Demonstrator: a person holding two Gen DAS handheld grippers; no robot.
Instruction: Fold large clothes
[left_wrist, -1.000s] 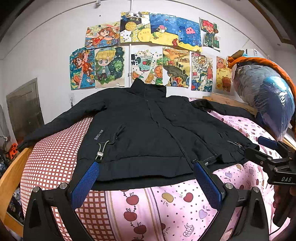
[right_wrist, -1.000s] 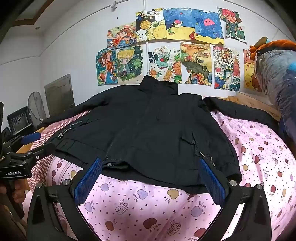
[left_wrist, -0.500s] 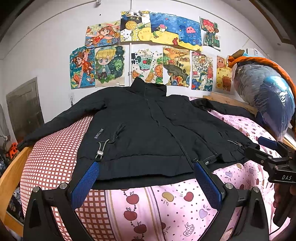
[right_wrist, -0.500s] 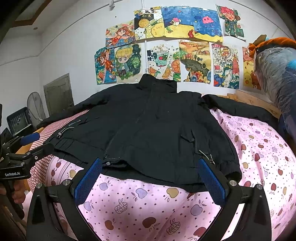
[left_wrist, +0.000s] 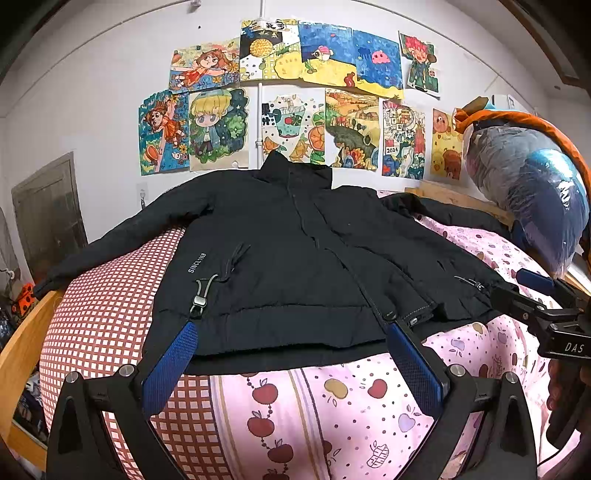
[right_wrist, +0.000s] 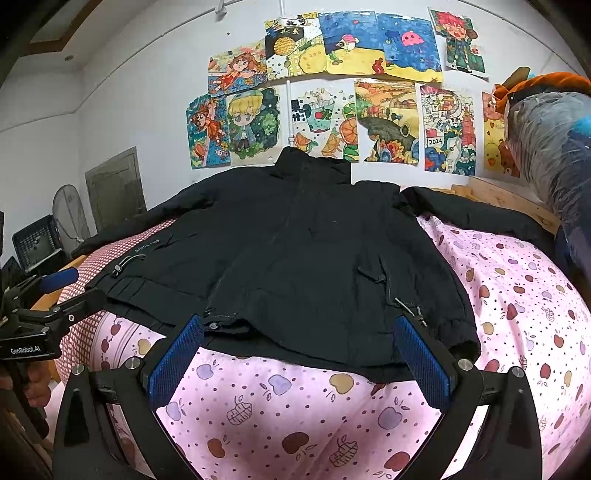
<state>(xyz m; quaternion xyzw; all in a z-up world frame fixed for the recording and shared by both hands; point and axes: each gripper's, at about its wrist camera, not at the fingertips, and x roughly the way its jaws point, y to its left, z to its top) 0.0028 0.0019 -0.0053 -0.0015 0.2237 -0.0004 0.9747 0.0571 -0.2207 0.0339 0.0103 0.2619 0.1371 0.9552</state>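
Black jacket (left_wrist: 295, 258) flat on bedsheet (left_wrist: 332, 413)

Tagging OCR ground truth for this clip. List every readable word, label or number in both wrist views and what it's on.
"SINCE 1988": white print on the black jacket, near its hem; last digits blurry.
"DAS": on the right gripper body, cut off by the frame edge.
"GenRobot.AI": on the left gripper body.
"2024": on a wall drawing.
Black characters on two other drawings: too small to read.
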